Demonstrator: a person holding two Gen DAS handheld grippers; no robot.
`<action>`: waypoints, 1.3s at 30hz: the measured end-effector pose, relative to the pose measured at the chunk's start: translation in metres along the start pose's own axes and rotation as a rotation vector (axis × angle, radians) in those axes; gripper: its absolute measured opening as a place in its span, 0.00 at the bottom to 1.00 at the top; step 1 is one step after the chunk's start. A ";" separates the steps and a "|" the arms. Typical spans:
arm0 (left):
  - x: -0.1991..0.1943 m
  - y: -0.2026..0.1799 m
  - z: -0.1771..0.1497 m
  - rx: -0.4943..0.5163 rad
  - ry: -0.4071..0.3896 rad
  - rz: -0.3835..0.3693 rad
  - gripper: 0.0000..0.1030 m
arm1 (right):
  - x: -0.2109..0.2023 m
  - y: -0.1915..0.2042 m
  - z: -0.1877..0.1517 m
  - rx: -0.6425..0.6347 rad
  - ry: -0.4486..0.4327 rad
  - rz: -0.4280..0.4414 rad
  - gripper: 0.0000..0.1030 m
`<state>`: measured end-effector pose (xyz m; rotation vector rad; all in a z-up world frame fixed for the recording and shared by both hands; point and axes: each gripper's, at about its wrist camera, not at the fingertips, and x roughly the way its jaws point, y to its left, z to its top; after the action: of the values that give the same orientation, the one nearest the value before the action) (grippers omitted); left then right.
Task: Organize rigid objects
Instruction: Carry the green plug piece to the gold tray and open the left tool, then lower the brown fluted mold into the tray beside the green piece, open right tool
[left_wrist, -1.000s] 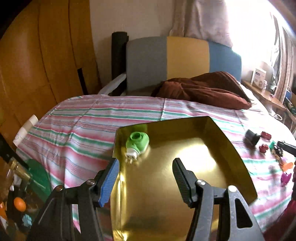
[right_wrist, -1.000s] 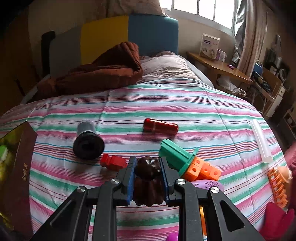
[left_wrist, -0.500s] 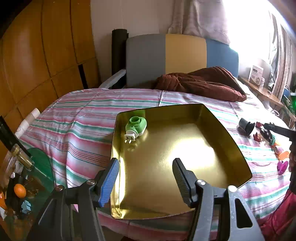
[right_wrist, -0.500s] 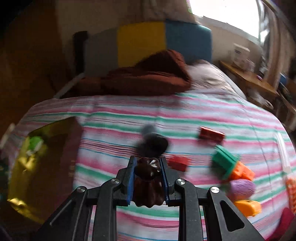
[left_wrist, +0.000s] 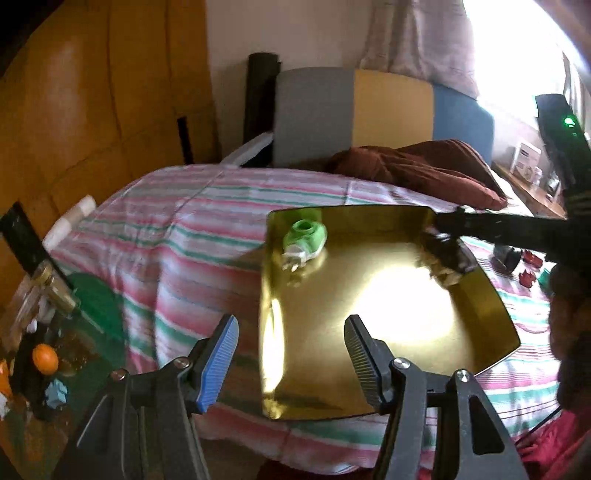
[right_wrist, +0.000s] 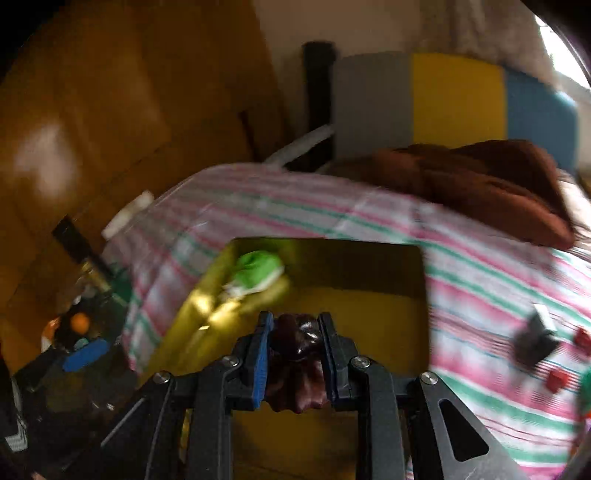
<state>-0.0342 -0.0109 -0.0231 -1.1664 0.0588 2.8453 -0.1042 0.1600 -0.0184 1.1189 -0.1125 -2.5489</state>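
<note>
Your right tongs (right_wrist: 295, 354) clamp the brown fluted mould (right_wrist: 295, 373) over the gold tray (left_wrist: 369, 332), ready to drop at 3 o'clock from the green plug (left_wrist: 304, 242), while your left tongs (left_wrist: 290, 354) wait apart.

Both wrist views face the headboard (left_wrist: 384, 110), sharing the gold tray (left_wrist: 480, 295).

Shiny gold square tray (left_wrist: 369, 325); bright green-and-white plastic plug-in device (left_wrist: 304, 242); dark brown glossy fluted mould (right_wrist: 297, 365); bedsheet striped pink, green, white (left_wrist: 192, 221); headboard panels grey, yellow, blue (left_wrist: 391, 110).
</note>
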 end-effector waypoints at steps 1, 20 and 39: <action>0.001 0.007 -0.002 -0.016 0.006 0.006 0.59 | 0.009 0.009 0.001 -0.011 0.013 0.010 0.24; 0.015 0.050 -0.015 -0.122 0.044 0.041 0.59 | 0.097 0.070 0.016 -0.015 0.105 0.100 0.84; -0.007 0.016 -0.008 -0.025 0.002 -0.030 0.59 | -0.046 0.015 -0.034 -0.057 -0.082 -0.108 0.97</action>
<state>-0.0246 -0.0280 -0.0232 -1.1644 0.0065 2.8271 -0.0465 0.1641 -0.0069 1.0252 -0.0001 -2.6761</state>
